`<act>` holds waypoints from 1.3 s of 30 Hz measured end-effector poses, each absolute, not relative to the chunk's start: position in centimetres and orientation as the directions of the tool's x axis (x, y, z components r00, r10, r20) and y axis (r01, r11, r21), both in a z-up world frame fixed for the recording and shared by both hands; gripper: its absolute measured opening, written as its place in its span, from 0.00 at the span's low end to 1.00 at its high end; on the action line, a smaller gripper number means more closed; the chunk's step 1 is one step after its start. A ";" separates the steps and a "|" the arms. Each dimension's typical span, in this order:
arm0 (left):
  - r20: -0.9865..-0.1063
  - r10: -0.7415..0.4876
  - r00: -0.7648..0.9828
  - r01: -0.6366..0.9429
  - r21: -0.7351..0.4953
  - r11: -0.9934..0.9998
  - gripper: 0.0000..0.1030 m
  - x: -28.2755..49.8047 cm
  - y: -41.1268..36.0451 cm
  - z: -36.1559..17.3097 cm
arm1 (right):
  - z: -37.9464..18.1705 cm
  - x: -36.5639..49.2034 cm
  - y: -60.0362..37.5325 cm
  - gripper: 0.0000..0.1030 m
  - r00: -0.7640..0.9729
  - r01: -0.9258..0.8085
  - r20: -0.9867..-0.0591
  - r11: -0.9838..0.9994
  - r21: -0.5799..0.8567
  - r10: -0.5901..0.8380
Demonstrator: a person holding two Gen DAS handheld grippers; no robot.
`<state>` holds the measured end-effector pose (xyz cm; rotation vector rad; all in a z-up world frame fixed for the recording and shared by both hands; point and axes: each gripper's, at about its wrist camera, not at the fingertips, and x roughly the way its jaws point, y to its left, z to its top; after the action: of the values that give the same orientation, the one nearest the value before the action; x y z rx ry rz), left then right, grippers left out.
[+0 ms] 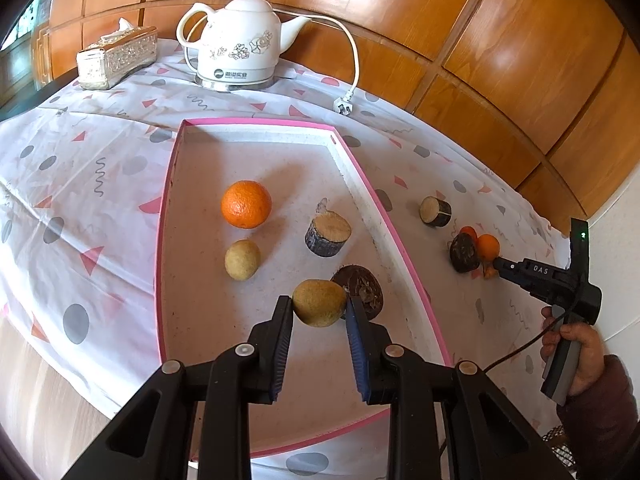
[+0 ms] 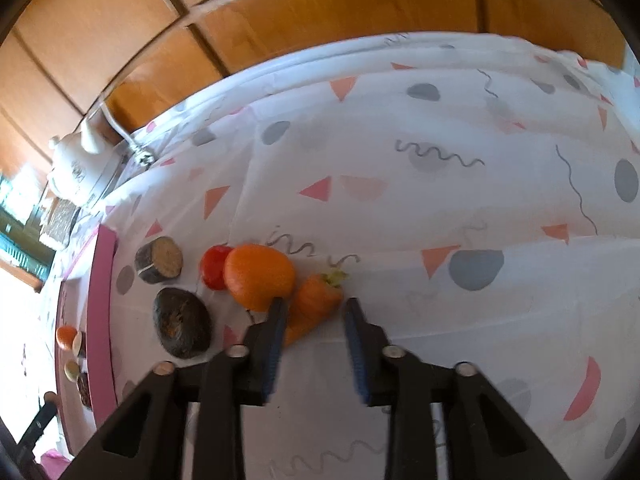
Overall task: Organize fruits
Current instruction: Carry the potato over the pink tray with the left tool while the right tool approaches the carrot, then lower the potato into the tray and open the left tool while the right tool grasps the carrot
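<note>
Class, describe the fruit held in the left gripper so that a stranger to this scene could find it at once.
Find the pink-rimmed tray on the patterned tablecloth. At its near end, the left gripper is shut on a yellowish-brown kiwi-like fruit, beside a dark wrinkled fruit. A similar fruit lies farther in, near the orange, but only this one is between the pads.

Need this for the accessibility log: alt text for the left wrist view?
Left tongs grip a kiwi over a pink-rimmed tray holding an orange, another kiwi and a wood slice. A white kettle stands behind on the patterned cloth.
</note>
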<state>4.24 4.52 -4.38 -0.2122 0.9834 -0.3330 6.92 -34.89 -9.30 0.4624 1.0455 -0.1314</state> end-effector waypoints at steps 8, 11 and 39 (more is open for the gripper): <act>-0.771 -0.380 0.512 0.180 -0.336 0.925 0.27 4.2 4.6 -4.4 | -8.9 4.1 -35.6 0.18 0.480 0.318 -0.877 0.924 0.210 0.034; -0.771 -0.383 0.508 0.185 -0.337 0.923 0.27 4.2 4.5 -4.5 | -9.4 3.2 -36.8 0.18 0.470 0.340 -0.881 0.911 0.232 0.050; -0.753 -0.353 0.556 0.183 -0.304 0.935 0.27 7.6 3.9 -3.2 | -9.1 5.7 -34.6 0.26 0.477 0.326 -0.879 0.930 0.170 -0.006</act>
<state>7.62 3.89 -3.22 -0.1995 0.9302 -0.3187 5.68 -34.62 -9.05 0.3360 1.0596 -0.2070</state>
